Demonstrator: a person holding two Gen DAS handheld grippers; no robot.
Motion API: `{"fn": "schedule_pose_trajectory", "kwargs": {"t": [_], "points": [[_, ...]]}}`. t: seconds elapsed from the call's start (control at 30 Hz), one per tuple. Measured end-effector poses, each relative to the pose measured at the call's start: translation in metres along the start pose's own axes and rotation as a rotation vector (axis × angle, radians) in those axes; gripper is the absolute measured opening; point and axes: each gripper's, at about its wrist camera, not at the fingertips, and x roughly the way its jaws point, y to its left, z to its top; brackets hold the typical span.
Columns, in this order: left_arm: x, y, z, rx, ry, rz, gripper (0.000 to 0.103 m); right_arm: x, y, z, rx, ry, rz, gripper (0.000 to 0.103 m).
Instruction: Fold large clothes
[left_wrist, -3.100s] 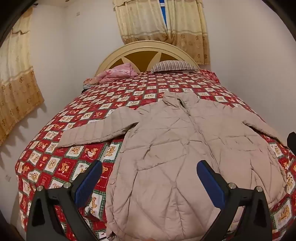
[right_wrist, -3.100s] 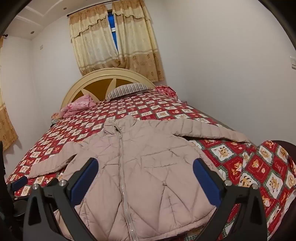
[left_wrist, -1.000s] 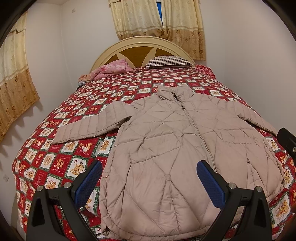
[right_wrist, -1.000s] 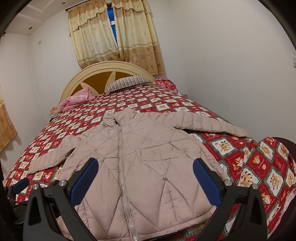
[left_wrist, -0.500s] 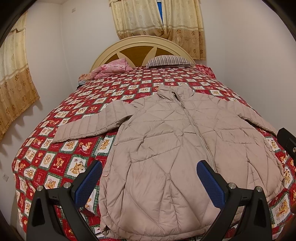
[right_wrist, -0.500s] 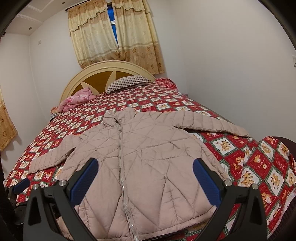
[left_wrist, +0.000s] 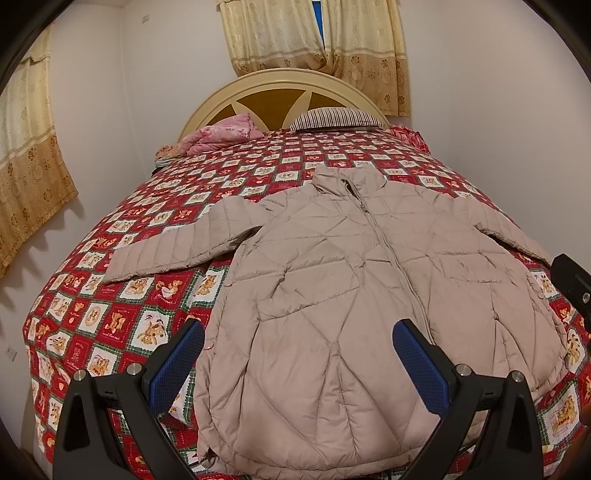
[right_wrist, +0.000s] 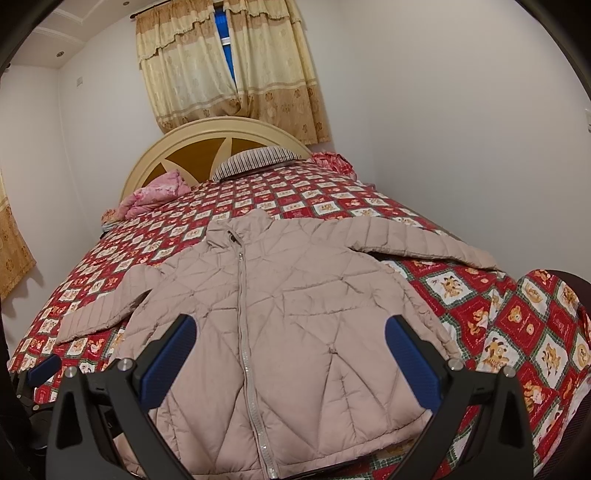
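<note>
puffer jacket (left_wrist: 354, 295) flat on the bed (left_wrist: 122, 302), zipped, collar far, hem near | long axis runs near-to-far, sleeves out left and right | left tongs (left_wrist: 297, 363) wide, empty, nearer left sleeve (left_wrist: 177, 245) | right tongs (right_wrist: 290, 356) wide, empty, nearer right sleeve (right_wrist: 413, 242)

White walls (right_wrist: 443, 110); curtained window (right_wrist: 225, 55); arched headboard (right_wrist: 207, 147)
</note>
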Motion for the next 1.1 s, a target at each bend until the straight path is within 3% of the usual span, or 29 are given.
{"fn": "schedule_pose_trajectory", "kwargs": {"t": [0.37, 0.63, 0.83, 1.1], "points": [[0.011, 0.0, 0.0, -0.01, 0.026, -0.011, 0.102, 0.003, -0.003, 0.0, 0.0, 0.014, -0.002, 0.103], [0.055, 0.003, 0.005, -0.01, 0.079, -0.09, 0.102, 0.034, -0.029, 0.003, 0.026, 0.06, -0.072, 0.103], [0.091, 0.018, 0.04, -0.038, 0.061, -0.061, 0.102, 0.066, -0.049, 0.015, 0.022, 0.105, -0.16, 0.103], [0.144, 0.04, 0.076, -0.06, 0.058, 0.007, 0.102, 0.094, -0.062, 0.035, 0.033, 0.12, -0.2, 0.103]]}}
